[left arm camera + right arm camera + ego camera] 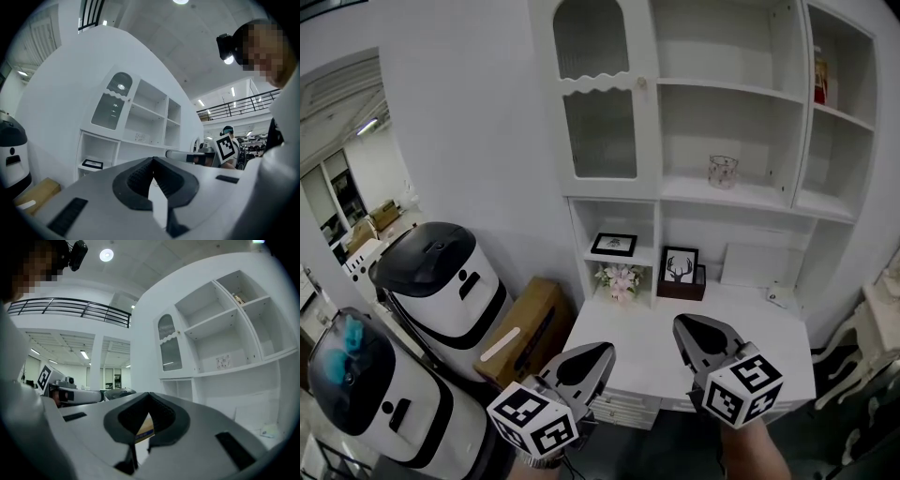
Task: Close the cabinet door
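Mezzanine railing [70,310] shows only in gripper views; left claw [602,352], right claw [682,327] pressed together.

We record: cabinet [769,122] white all over, its door [598,89] white with grey panes. Below the door, pink flowers [619,278] and a black-framed print [680,265]; left of it, a brown box [528,330].

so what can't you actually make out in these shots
- Behind the cabinet door, head view: ribbed glass blurs whatever is inside.
- Item on the top right shelf, head view: too small, partly cut by the shelf wall.
- Brown thing, right gripper view: only a sliver shows between the shut jaws.
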The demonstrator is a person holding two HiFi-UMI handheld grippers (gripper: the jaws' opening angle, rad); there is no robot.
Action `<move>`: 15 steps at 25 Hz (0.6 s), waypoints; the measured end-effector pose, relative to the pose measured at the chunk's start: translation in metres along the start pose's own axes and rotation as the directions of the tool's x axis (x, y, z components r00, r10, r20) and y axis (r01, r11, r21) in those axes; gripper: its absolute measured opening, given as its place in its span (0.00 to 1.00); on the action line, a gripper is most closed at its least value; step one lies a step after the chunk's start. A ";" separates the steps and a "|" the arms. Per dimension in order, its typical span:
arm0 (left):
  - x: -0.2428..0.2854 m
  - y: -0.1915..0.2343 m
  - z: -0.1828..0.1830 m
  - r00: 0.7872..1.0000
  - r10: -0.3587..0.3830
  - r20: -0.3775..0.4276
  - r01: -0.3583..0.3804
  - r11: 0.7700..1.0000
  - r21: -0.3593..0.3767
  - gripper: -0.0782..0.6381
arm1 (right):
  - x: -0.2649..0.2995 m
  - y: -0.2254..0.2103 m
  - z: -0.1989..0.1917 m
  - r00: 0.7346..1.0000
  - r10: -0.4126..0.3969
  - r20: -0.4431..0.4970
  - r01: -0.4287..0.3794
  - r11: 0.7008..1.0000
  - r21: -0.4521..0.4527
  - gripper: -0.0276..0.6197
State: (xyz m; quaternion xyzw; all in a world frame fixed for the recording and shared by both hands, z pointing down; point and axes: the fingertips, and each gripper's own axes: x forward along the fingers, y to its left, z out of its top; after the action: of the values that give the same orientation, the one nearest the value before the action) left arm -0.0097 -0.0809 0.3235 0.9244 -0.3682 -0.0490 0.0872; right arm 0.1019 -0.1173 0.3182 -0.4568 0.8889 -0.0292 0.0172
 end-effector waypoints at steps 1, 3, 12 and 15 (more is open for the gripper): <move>0.001 -0.003 0.001 1.000 0.006 0.002 -0.006 1.000 0.004 0.12 | -0.003 -0.002 0.000 1.000 0.008 0.001 -0.008 1.000 0.003 0.05; 0.004 -0.009 0.002 1.000 0.016 0.003 -0.016 1.000 0.009 0.12 | -0.008 -0.005 -0.001 1.000 0.020 0.003 -0.020 1.000 0.007 0.05; 0.014 -0.033 -0.004 0.999 0.038 -0.005 -0.038 0.999 0.021 0.12 | -0.030 -0.011 -0.007 0.998 0.055 0.003 -0.055 0.998 0.024 0.05; 0.014 -0.041 -0.004 0.999 0.038 -0.001 -0.038 0.999 0.027 0.12 | -0.037 -0.010 -0.006 0.998 0.060 0.004 -0.060 0.998 0.024 0.05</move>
State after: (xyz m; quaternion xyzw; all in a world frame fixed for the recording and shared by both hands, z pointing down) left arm 0.0288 -0.0603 0.3190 0.9184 -0.3861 -0.0415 0.0761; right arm 0.1313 -0.0933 0.3253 -0.4297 0.9018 -0.0387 0.0253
